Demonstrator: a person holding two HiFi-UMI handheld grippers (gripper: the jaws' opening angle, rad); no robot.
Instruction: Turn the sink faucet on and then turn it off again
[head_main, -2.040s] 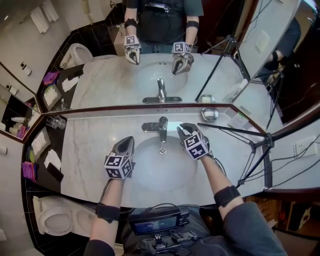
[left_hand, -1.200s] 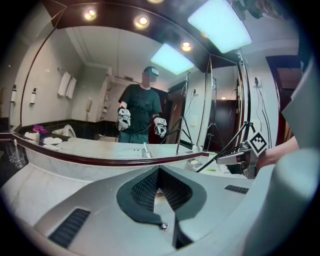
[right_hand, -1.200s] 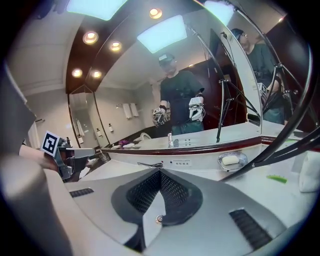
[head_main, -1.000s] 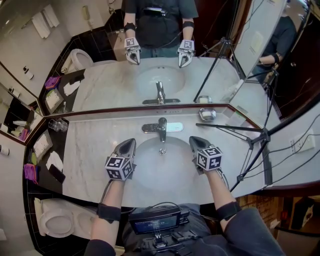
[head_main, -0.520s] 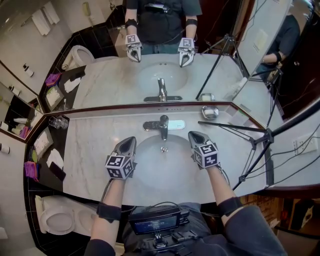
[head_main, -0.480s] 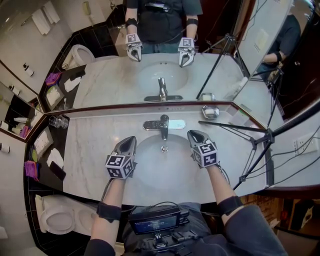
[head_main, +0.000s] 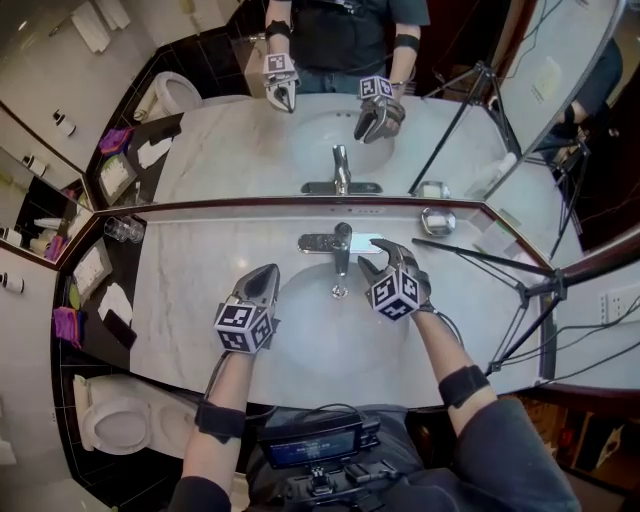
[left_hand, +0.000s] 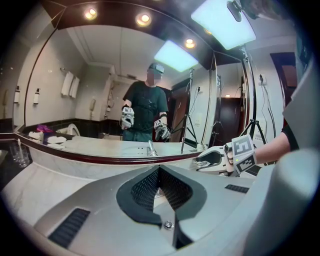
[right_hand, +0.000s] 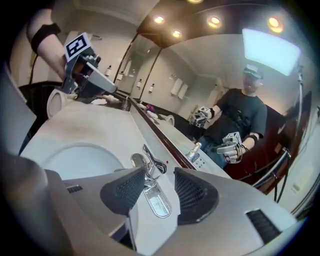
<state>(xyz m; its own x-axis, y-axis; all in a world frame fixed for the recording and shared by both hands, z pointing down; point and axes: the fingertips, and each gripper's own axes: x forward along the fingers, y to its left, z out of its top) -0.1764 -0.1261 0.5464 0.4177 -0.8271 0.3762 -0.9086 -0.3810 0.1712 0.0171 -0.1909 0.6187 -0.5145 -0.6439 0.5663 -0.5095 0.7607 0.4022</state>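
Right tongs at back rim of basin, just right of faucet. Jaws apart, have just been opening. In right gripper view I see lever and faucet body in gap between pads; no grip on them. Left tongs closed, empty, over left rim of basin, apart from faucet. Faucet stands at back centre of marble worktop, right under mirror.
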